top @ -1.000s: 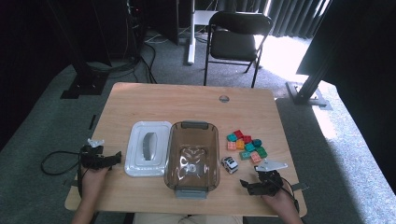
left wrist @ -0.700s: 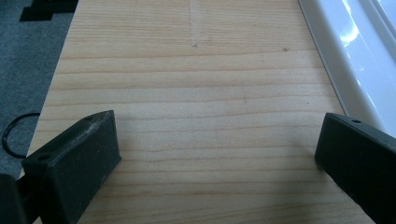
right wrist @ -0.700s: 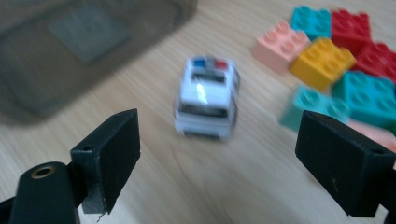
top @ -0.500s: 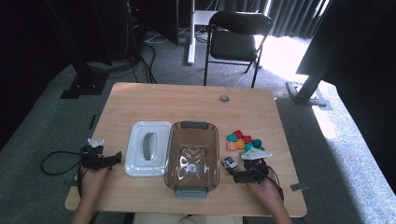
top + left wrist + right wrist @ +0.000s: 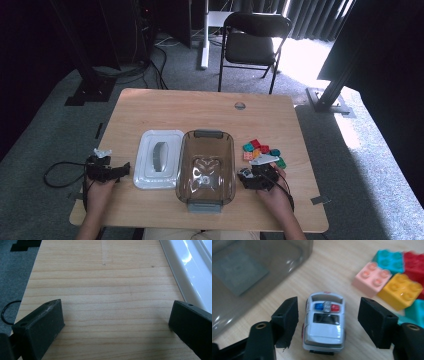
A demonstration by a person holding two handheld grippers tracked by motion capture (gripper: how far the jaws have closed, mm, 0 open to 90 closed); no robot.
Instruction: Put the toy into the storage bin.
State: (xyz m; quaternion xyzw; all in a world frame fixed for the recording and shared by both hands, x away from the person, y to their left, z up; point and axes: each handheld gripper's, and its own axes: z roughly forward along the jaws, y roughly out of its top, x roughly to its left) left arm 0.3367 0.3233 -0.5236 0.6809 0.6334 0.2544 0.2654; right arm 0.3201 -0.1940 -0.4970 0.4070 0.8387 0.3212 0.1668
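Observation:
A small white toy police car [image 5: 324, 327] stands on the table between the jaws of my right gripper [image 5: 328, 315], nose pointing away. The jaws have just been closing around it, and a narrow gap still shows on each side, so the pads do not press on it. From the high view, the right gripper [image 5: 246, 179] sits beside the smoky clear bin [image 5: 186, 165], with the car [image 5: 243, 173] at its tips. My left gripper [image 5: 124, 169] rests near the table's left edge, held open. Its wide-set jaws [image 5: 115, 315] frame bare wood.
A white lid [image 5: 145, 172] lies left of the bin; its rim [image 5: 185, 277] is near the left gripper's right jaw. Several coloured bricks [image 5: 262, 149] lie in a heap just beyond the right gripper, with pink and yellow ones [image 5: 372, 277] close to the car.
My right gripper has moved left and away from the table's near edge to the toy car, and its jaws have narrowed around it. The left gripper has stayed still.

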